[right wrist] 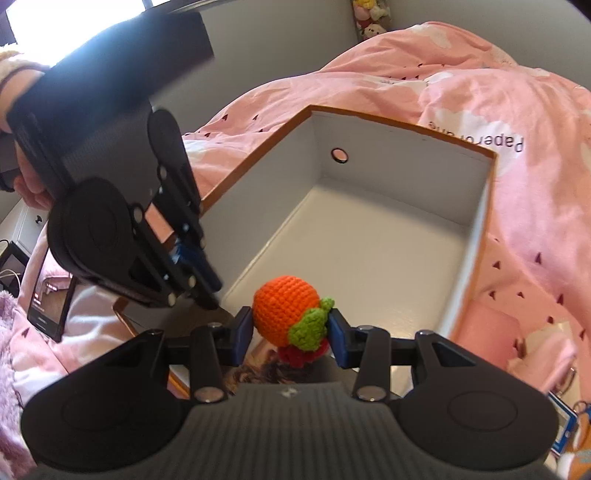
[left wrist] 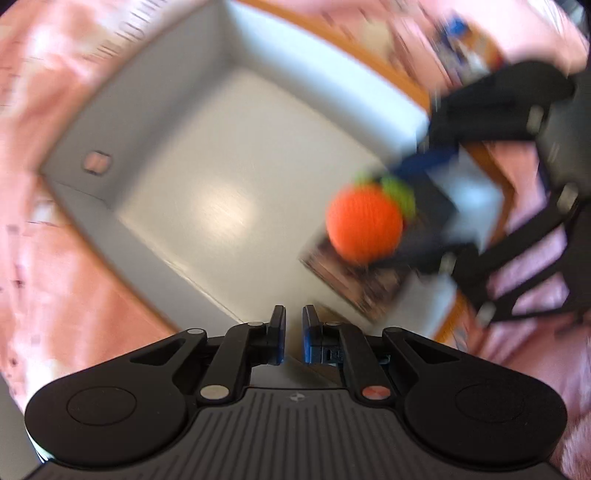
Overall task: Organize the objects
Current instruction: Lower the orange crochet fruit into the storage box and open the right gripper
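— On the bed, what do you see?

— One big box (right wrist: 476, 236) with white walls and a brown rim. It sits on one pink blanket (right wrist: 517, 110). One little round hole (right wrist: 340, 155) is in its far wall.

— How many tools?

— Two. The right tool (right wrist: 290, 329) has its two blue pads pressed on one orange yarn ball (right wrist: 284, 308), so it holds the ball tight. The ball has a green yarn leaf (right wrist: 308, 328) and a bit of red yarn (right wrist: 303, 355) under it.

— Where is the ball?

— Up in the air, over the near end of the box, not touching the bottom.

— And the other tool?

— The left tool (left wrist: 293, 334) holds nothing. Its pads are nearly together, with just a thin gap. It hangs over the left side of the box, close beside the right tool.

— Any words to read?

— The blanket says "Paper" and then more letters, upside down. I cannot read the rest.

— What else is around?

— One flat picture card or book (left wrist: 354, 284) lies under the ball, too blurry to read. One dark phone (right wrist: 50, 306) lies at the left. Some plush toys (right wrist: 371, 18) sit far back by the wall.
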`<state>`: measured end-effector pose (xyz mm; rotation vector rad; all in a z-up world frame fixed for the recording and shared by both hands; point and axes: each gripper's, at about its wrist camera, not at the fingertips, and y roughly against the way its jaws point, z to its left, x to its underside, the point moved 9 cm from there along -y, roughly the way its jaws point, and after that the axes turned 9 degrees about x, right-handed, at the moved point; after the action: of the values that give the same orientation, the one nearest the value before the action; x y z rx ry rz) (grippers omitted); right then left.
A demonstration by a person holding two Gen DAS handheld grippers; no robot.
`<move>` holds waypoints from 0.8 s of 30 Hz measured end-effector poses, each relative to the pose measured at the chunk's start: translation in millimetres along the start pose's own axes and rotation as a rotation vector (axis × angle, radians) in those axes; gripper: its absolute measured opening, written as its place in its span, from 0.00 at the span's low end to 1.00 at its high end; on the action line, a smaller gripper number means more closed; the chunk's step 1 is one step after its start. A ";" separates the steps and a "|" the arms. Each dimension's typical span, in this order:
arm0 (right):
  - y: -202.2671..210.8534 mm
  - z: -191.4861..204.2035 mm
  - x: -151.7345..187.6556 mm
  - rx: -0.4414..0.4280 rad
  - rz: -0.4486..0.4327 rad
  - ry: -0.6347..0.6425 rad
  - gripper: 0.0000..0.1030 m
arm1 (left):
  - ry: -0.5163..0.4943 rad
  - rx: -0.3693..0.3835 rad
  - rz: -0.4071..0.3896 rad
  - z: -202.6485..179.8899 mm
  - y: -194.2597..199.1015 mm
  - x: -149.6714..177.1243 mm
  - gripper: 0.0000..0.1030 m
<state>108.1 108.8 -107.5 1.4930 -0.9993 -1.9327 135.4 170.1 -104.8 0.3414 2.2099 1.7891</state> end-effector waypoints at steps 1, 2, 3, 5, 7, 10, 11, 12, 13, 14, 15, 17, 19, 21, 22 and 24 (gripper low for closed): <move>-5.7 3.4 -2.6 -0.004 0.011 -0.001 0.44 | 0.024 -0.007 -0.049 5.0 9.4 -0.5 0.11; -12.1 7.3 -5.0 -0.011 0.024 -0.002 0.44 | 0.051 -0.004 -0.095 9.2 18.1 0.1 0.11; -18.5 10.7 -7.1 -0.019 0.039 -0.002 0.44 | 0.077 0.004 -0.137 12.7 25.5 1.5 0.12; -32.9 15.9 -10.5 -0.031 0.072 -0.017 0.44 | 0.120 0.002 -0.217 19.4 36.9 5.7 0.12; -47.0 19.5 -13.1 -0.036 0.103 -0.030 0.44 | 0.150 -0.004 -0.272 25.1 42.7 10.4 0.12; -65.0 23.9 -17.0 -0.051 0.144 -0.054 0.44 | 0.184 -0.010 -0.336 30.6 51.6 14.3 0.12; -71.0 25.2 -17.6 -0.055 0.160 -0.058 0.44 | 0.191 -0.008 -0.351 33.7 53.6 16.6 0.12; -76.4 26.3 -17.3 -0.059 0.178 -0.063 0.44 | 0.194 -0.002 -0.358 34.4 52.7 17.7 0.12; -82.0 27.1 -16.4 -0.060 0.199 -0.071 0.44 | 0.196 0.006 -0.363 34.0 49.6 20.2 0.13; -86.6 27.8 -15.4 -0.060 0.216 -0.076 0.44 | 0.197 0.010 -0.371 33.9 49.3 19.5 0.13; -90.1 28.6 -14.1 -0.060 0.230 -0.077 0.44 | 0.194 0.010 -0.376 34.4 48.5 16.2 0.13; -97.1 30.4 -11.0 -0.062 0.266 -0.081 0.44 | 0.192 0.010 -0.387 34.9 46.1 14.0 0.16; -101.8 34.4 -4.6 -0.084 0.307 -0.082 0.44 | 0.195 0.018 -0.394 35.0 43.4 16.3 0.17; -105.4 36.2 -2.4 -0.096 0.327 -0.088 0.44 | 0.205 0.026 -0.400 37.4 41.5 15.8 0.17; -105.7 36.9 -2.2 -0.091 0.329 -0.086 0.44 | 0.210 0.028 -0.402 38.6 41.0 15.7 0.18; -105.4 38.1 -2.6 -0.084 0.333 -0.082 0.45 | 0.216 0.034 -0.408 40.5 40.3 15.8 0.19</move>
<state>77.5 184.2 -184.6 1.1272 -1.1087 -1.7826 135.5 220.9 -74.3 -0.2938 2.2457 1.6250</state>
